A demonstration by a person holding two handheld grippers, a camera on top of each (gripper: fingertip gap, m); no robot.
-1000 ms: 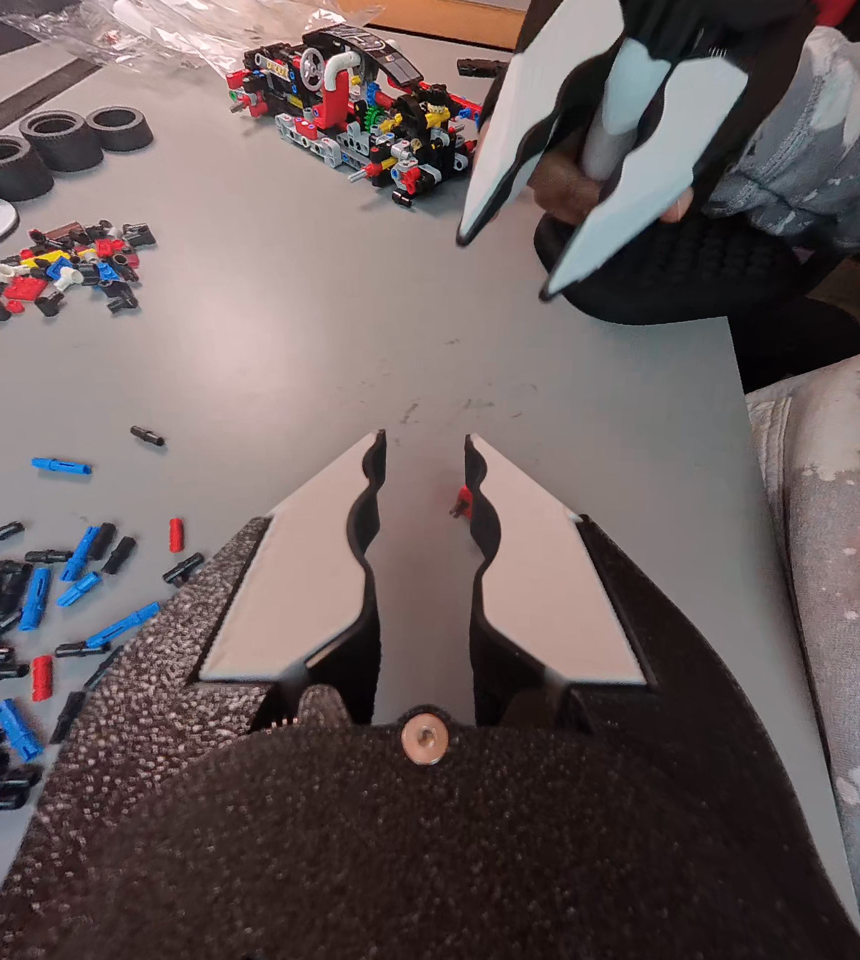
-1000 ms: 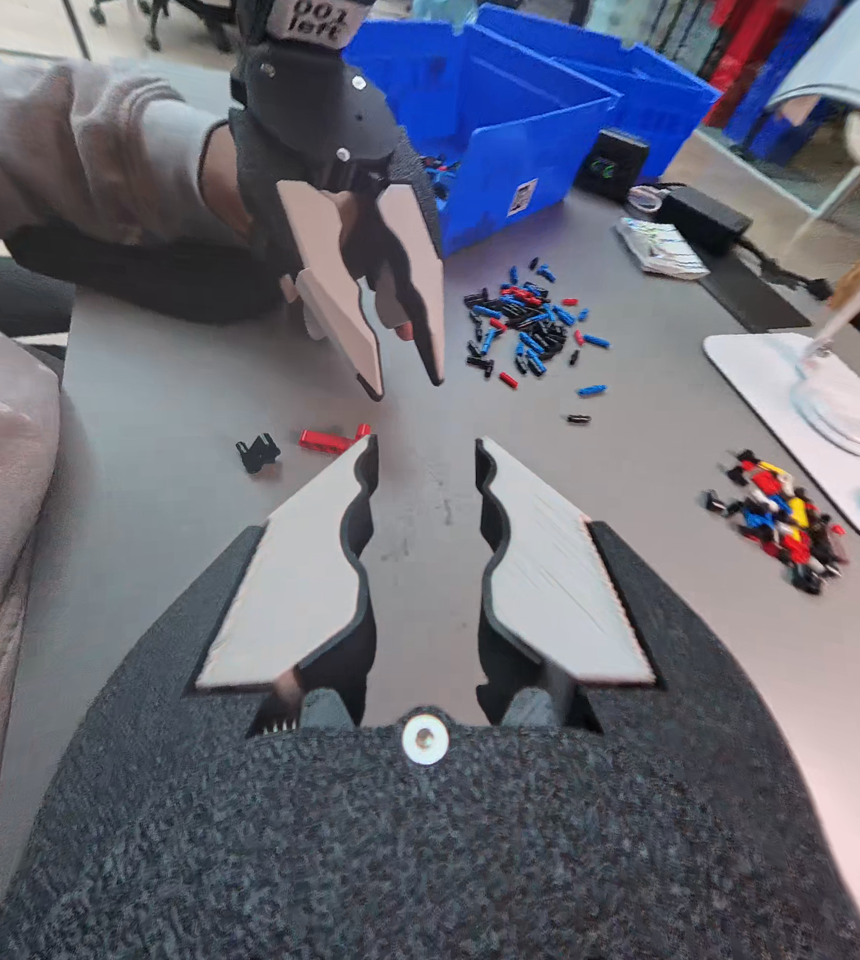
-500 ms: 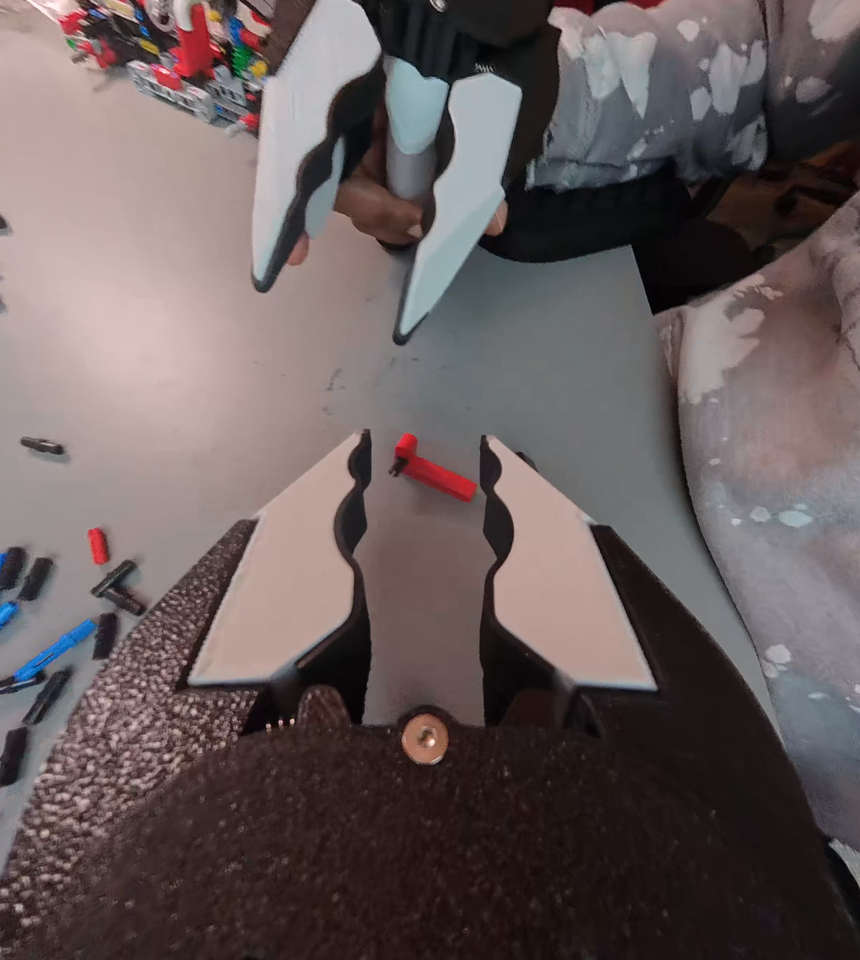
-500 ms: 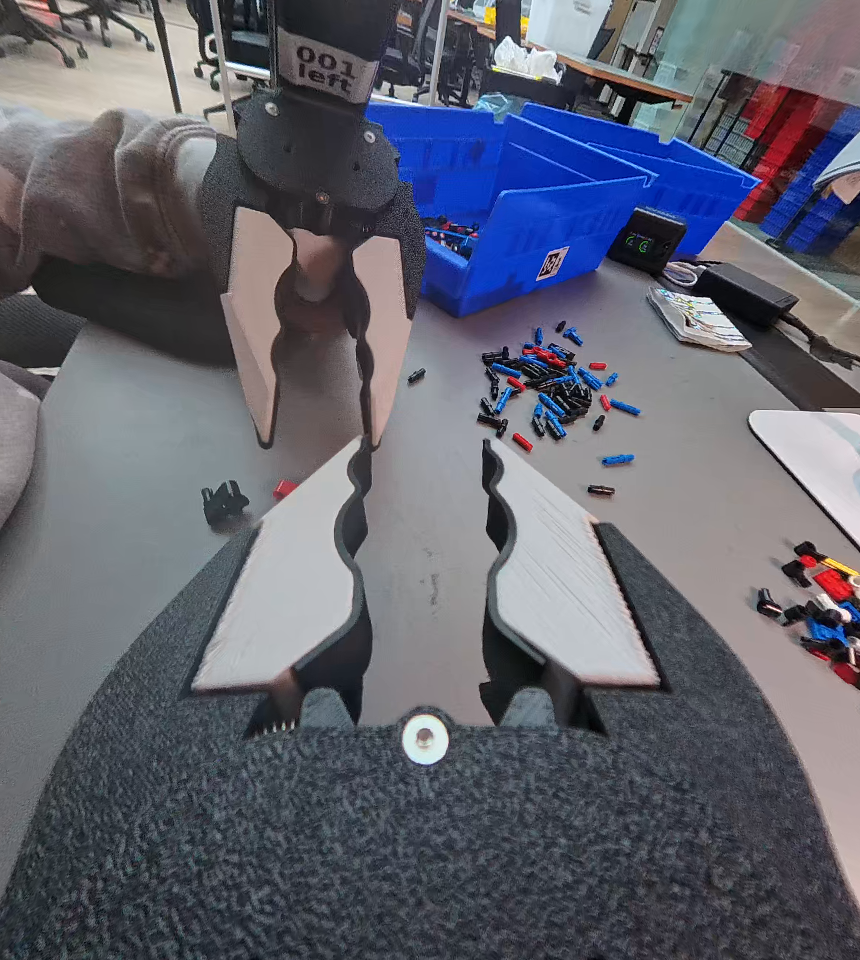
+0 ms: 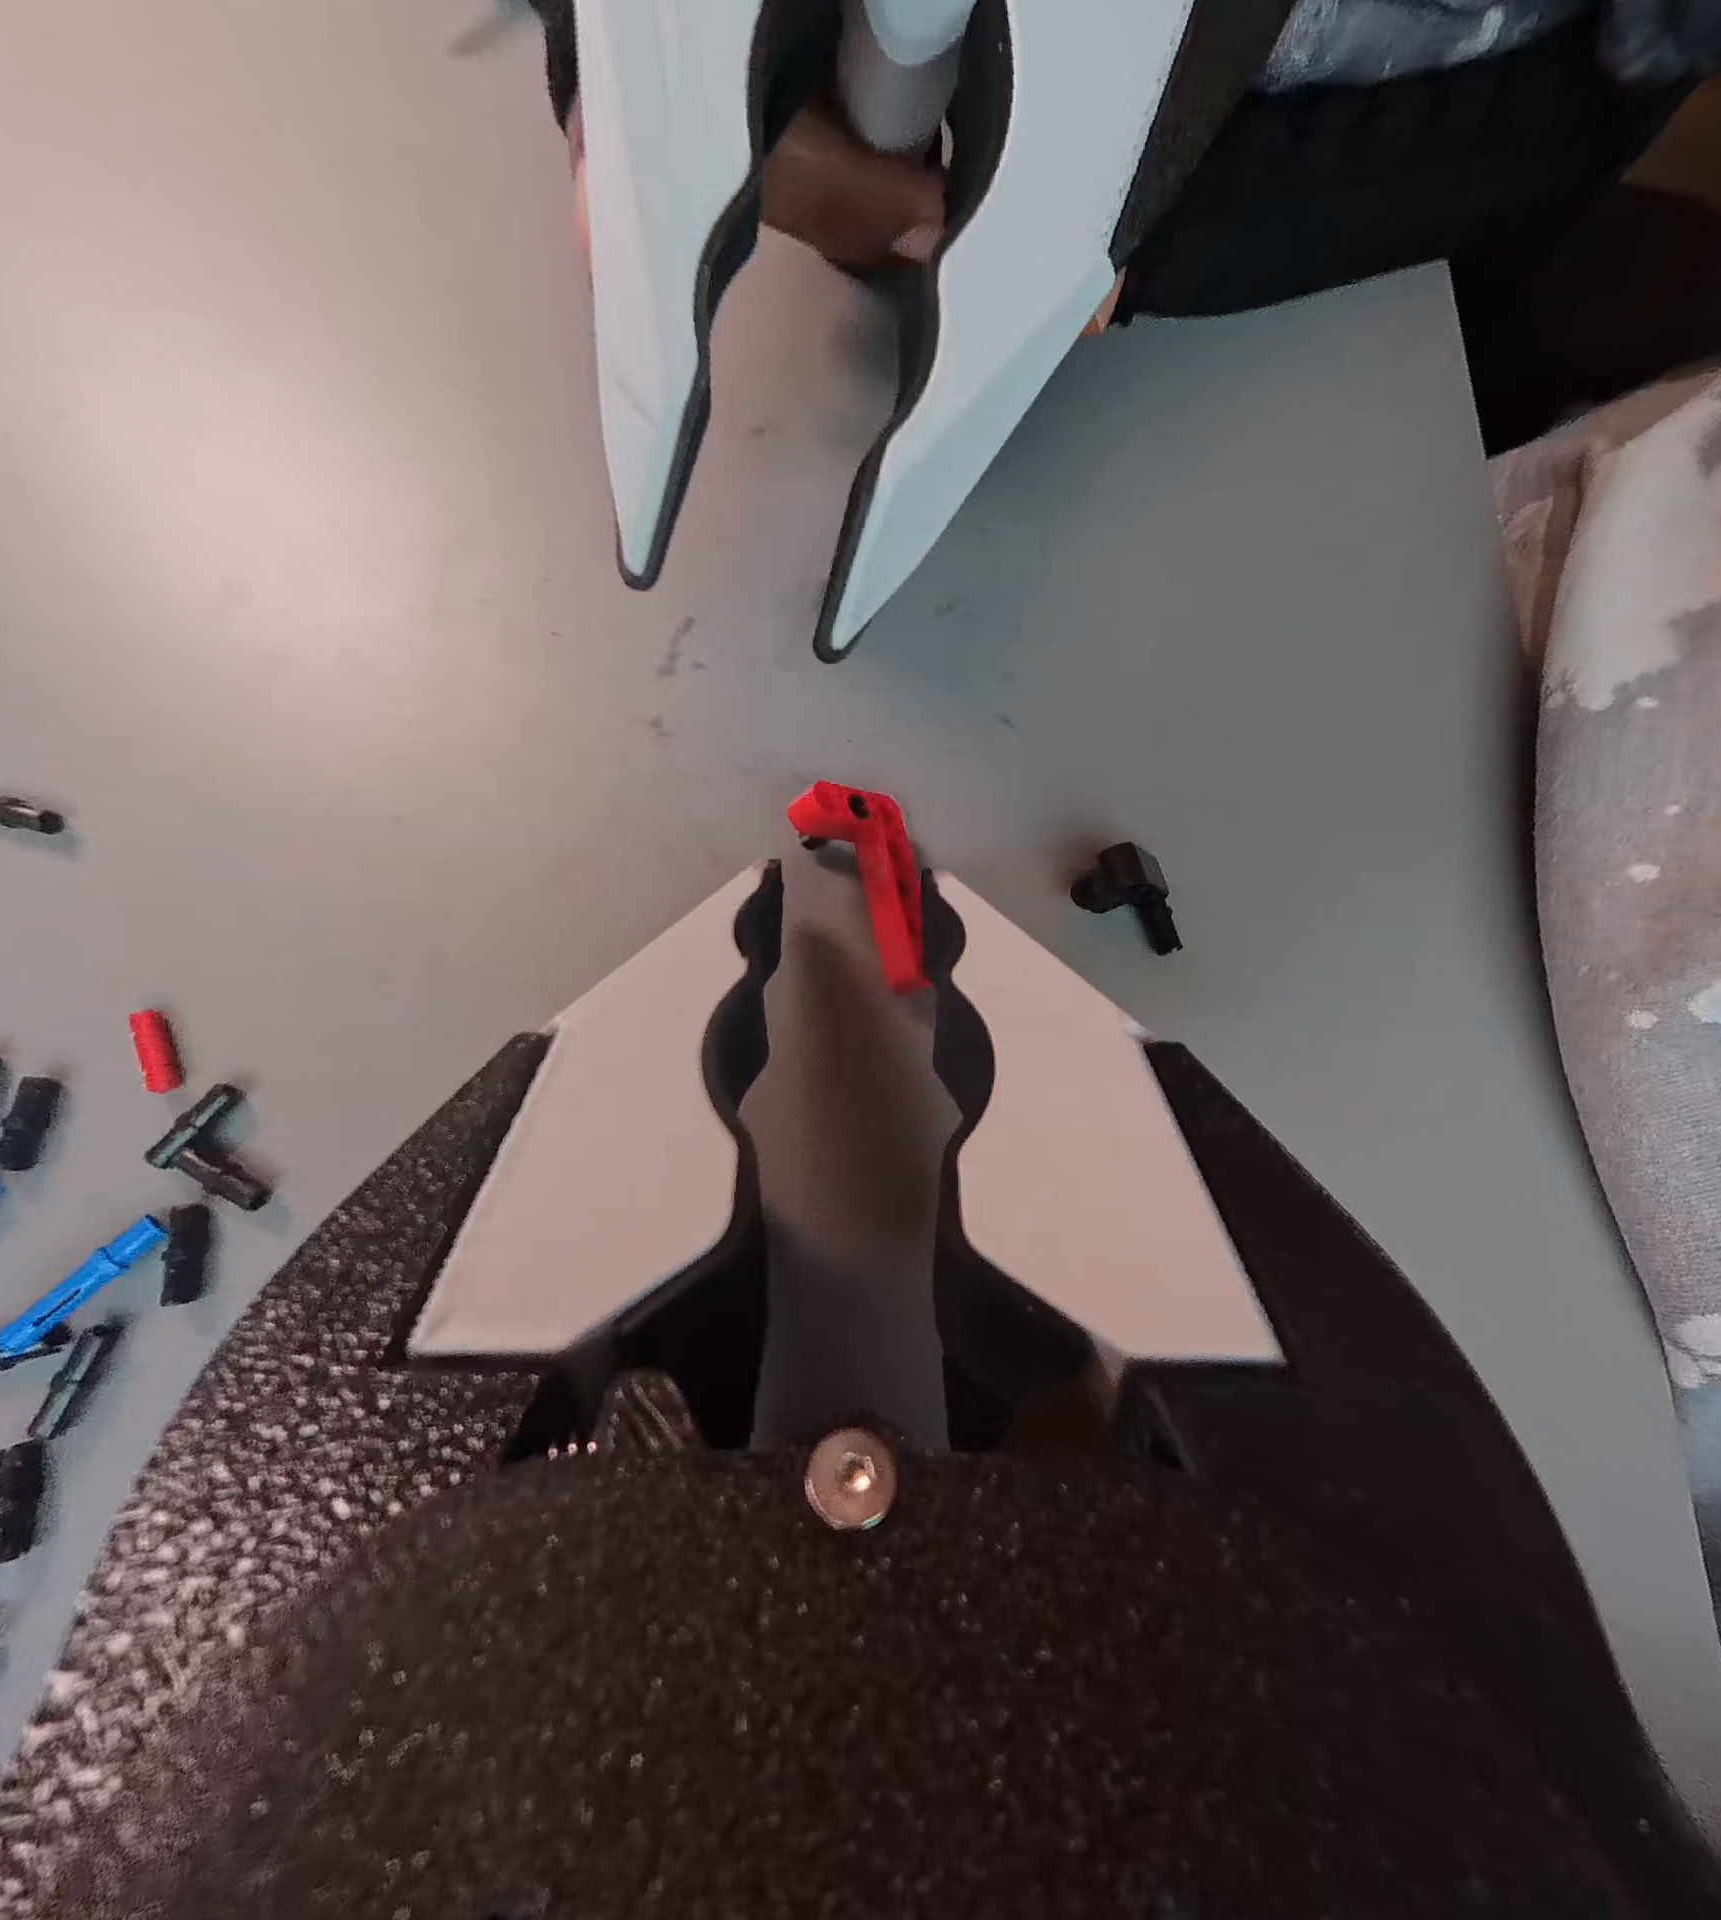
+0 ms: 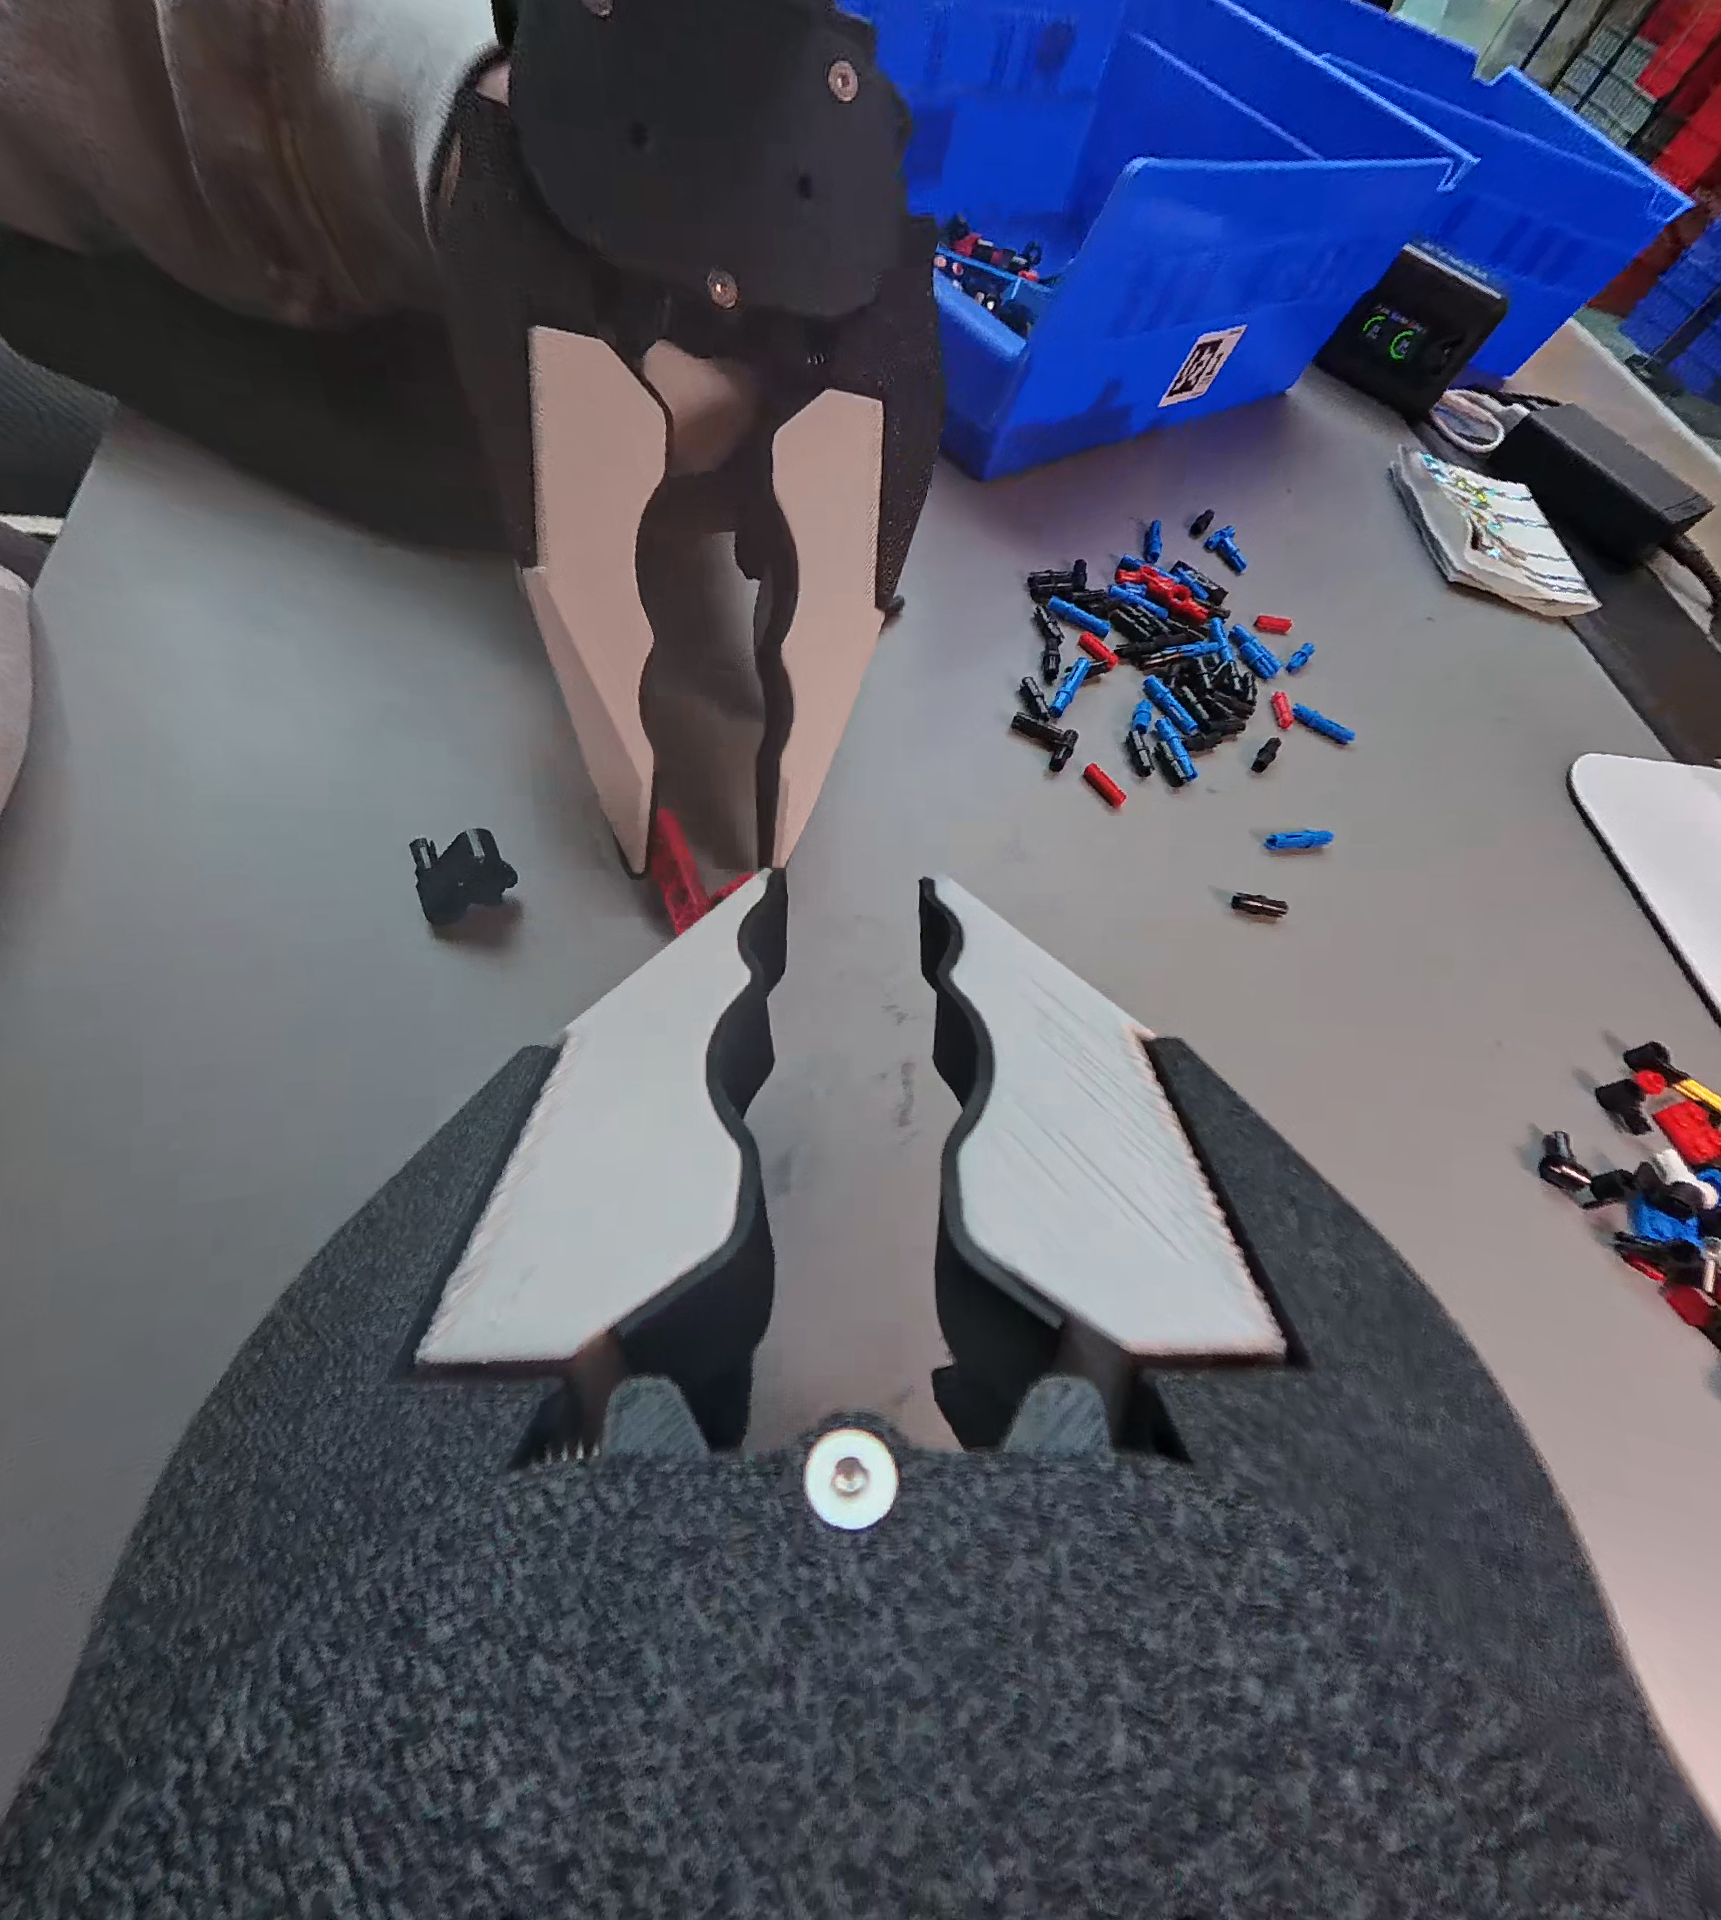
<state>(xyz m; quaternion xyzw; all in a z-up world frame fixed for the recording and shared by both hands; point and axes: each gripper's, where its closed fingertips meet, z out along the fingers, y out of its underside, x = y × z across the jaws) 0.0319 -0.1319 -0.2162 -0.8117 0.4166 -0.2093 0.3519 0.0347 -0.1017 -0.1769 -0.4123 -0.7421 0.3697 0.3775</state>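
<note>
1. While the left gripper [image 5: 851, 878] straddles the red beam [image 5: 882, 904] on the table [image 5: 316, 468], its jaws stand apart, gripping nothing.
2. Right gripper [image 6: 851, 883], jaws apart and empty, hovers at its twelve o'clock.
3. Black piece [image 5: 1126, 894] lies at two o'clock, unlifted.

Two claws: left claw [image 5: 851, 883], right claw [image 6: 851, 883], each with two fingers. One red angled beam [image 5: 871, 883]. One black connector piece [image 5: 1126, 894] at its 3 o'clock. Two blue bins [image 6: 1178, 239]. Two heaps of small parts: one of black, blue and red pins [image 6: 1168, 665], one mixed-colour [image 6: 1708, 1236]; pieces too many to count.
</note>
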